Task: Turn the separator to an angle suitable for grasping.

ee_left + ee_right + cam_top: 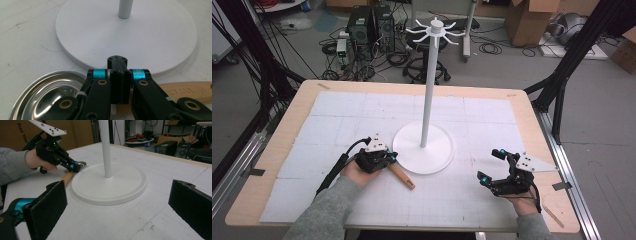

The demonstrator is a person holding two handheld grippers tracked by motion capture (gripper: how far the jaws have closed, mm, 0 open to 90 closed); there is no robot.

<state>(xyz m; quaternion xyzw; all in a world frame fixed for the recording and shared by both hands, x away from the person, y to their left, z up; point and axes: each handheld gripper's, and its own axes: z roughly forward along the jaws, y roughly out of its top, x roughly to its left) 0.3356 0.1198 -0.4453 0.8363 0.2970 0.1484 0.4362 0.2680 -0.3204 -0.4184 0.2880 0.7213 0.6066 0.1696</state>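
Wooden-handled ladle (pixel 175 93), one, lies clamped in the closed left gripper (pixel 117 75); right gripper (pixel 117 207) gapes empty near one white stand (pixel 428 120).

A grey floor (pixel 597 125) runs behind the bench (pixel 532 120). At upper centre sit two dark computer towers (pixel 371 25) amid tangled cables (pixel 397 57). Cardboard boxes (pixel 532 17) fill the upper right, and black frame struts (pixel 572 55) slant down at both sides.
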